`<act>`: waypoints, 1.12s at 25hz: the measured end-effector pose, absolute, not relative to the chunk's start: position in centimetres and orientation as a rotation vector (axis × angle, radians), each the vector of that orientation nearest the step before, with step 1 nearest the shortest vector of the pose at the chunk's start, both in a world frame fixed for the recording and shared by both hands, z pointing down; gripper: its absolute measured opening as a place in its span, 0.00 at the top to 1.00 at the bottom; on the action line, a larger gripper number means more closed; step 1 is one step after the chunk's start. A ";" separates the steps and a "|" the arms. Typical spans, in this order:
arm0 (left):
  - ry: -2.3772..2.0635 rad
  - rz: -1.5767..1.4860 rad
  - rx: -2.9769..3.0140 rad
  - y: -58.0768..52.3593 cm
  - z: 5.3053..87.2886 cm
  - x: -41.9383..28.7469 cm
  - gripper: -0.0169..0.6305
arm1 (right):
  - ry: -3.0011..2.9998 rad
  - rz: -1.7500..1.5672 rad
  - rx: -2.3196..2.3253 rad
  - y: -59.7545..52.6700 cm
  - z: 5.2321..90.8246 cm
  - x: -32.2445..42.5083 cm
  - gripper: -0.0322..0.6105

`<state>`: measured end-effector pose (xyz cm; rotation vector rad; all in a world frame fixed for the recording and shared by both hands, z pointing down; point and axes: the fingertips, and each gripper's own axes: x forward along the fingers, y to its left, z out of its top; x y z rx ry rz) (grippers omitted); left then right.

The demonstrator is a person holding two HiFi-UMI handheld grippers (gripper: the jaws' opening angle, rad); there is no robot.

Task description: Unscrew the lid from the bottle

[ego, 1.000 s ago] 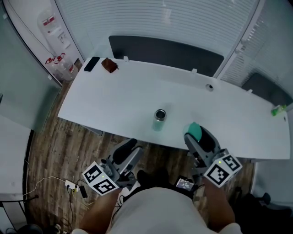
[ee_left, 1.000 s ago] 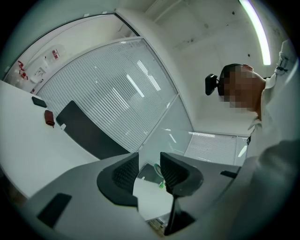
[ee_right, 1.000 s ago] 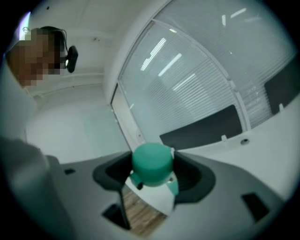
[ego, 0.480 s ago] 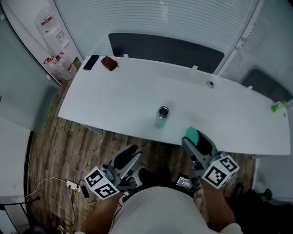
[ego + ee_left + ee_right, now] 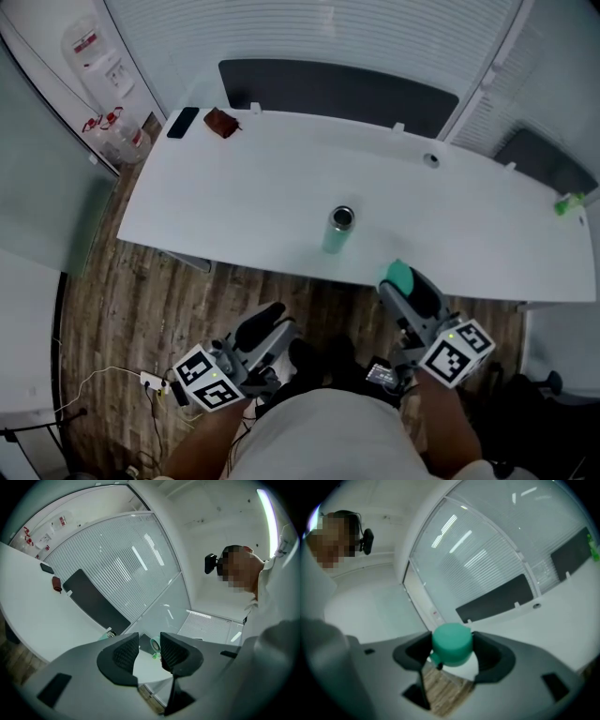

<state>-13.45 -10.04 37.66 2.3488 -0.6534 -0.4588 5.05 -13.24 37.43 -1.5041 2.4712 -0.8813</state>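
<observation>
The green-tinted bottle stands upright and uncapped near the front edge of the white table, its dark mouth showing. My right gripper is off the table's front edge, to the right of the bottle, shut on the round green lid. In the right gripper view the lid sits squeezed between both pads. My left gripper hangs over the wood floor in front of the table, clear of the bottle. Its jaws stand apart with nothing between them.
A black phone and a brown item lie at the table's far left corner. A small green object rests at the far right end. A dark panel runs behind the table. Cables and a power strip lie on the floor.
Both grippers have drawn slightly back from the table toward the body, the right one still carrying the lid. The bottle has stayed in place.
</observation>
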 end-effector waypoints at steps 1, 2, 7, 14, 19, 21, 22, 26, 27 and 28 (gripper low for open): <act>-0.656 -0.462 2.353 -10.0 37.6 -13.6 0.74 | 2.472 -0.873 -1.504 -13.1 37.3 5.1 0.50; -0.663 -0.467 2.355 -9.9 37.5 -13.7 0.74 | 2.475 -0.867 -1.500 -13.0 37.2 5.2 0.50; -0.728 -0.497 2.366 -7.9 36.7 -13.7 0.74 | 2.508 -0.854 -1.443 -11.9 36.3 5.4 0.50; -0.784 -0.576 2.340 -3.4 35.8 -11.3 0.74 | 2.606 -0.812 -1.331 -8.9 34.6 6.3 0.50; -0.779 -0.588 2.365 1.1 35.3 -7.2 0.74 | 2.638 -0.795 -1.279 -5.2 34.0 8.9 0.50; -0.787 -0.581 2.369 3.2 35.4 -5.8 0.74 | 2.645 -0.799 -1.258 -3.2 34.0 10.0 0.50; -0.791 -0.578 2.372 4.2 35.5 -5.2 0.74 | 2.645 -0.799 -1.249 -2.2 34.1 10.7 0.50; -0.806 -0.561 2.374 8.2 35.9 -2.8 0.74 | 2.639 -0.788 -1.225 1.5 34.0 12.9 0.50; -0.811 -0.557 2.372 9.2 35.9 -2.3 0.74 | 2.639 -0.786 -1.218 2.4 34.0 13.4 0.50; -0.816 -0.554 2.370 10.1 36.0 -1.8 0.74 | 2.639 -0.784 -1.210 3.2 33.9 13.9 0.50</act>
